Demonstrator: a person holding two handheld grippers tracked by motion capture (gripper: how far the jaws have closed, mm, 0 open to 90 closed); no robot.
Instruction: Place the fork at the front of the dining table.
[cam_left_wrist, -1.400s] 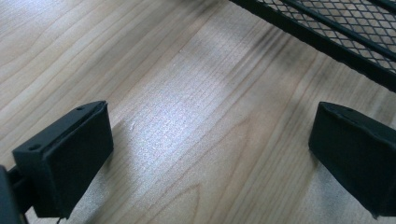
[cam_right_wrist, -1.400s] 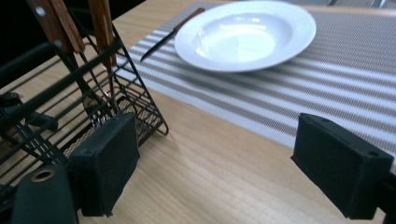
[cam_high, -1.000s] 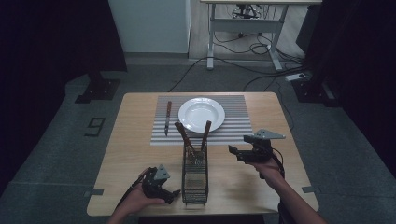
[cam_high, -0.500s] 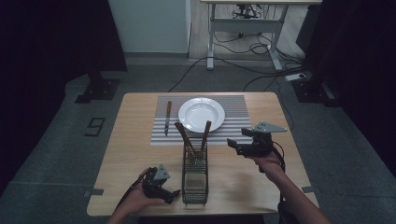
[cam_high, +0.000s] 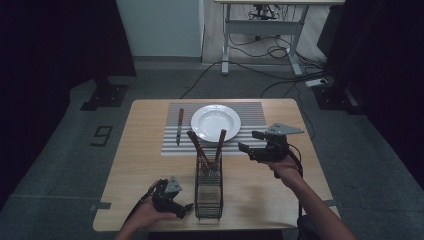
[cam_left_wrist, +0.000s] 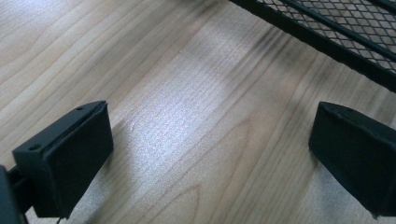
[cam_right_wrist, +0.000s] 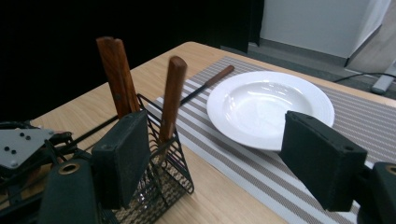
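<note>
High view: resting low on the wooden desk (cam_high: 140, 165), left tool (cam_high: 172, 202) sitting just left of the black wire caddy (cam_high: 208, 197), jaws apart. Hovering above the desk's right part, right tool (cam_high: 252, 146), jaws spread, aiming left toward two wooden-handled utensils (cam_high: 220, 144) standing tilted in the caddy's far end. Lying beyond that tool's tips, a white plate (cam_high: 216, 122) on a striped placemat (cam_high: 252, 112); farther left, past the plate, a wooden-handled knife (cam_high: 179, 126) lying on the mat's edge.

Left gripper view: pointing down at bare desk wood (cam_left_wrist: 187, 116), left tool (cam_left_wrist: 210, 154) gaping wide, nothing between the jaws, the caddy's mesh wall (cam_left_wrist: 336, 28) running just beyond the right jaw.

Right gripper view: holding wide open, right tool (cam_right_wrist: 219, 158) gripping nothing. Rising just behind the left jaw, the two brown handles (cam_right_wrist: 172, 93) in the caddy (cam_right_wrist: 163, 163). Sitting ahead between the jaws, the plate (cam_right_wrist: 268, 105) on the placemat (cam_right_wrist: 373, 121), the knife (cam_right_wrist: 210, 81) lying beyond the handles.
</note>
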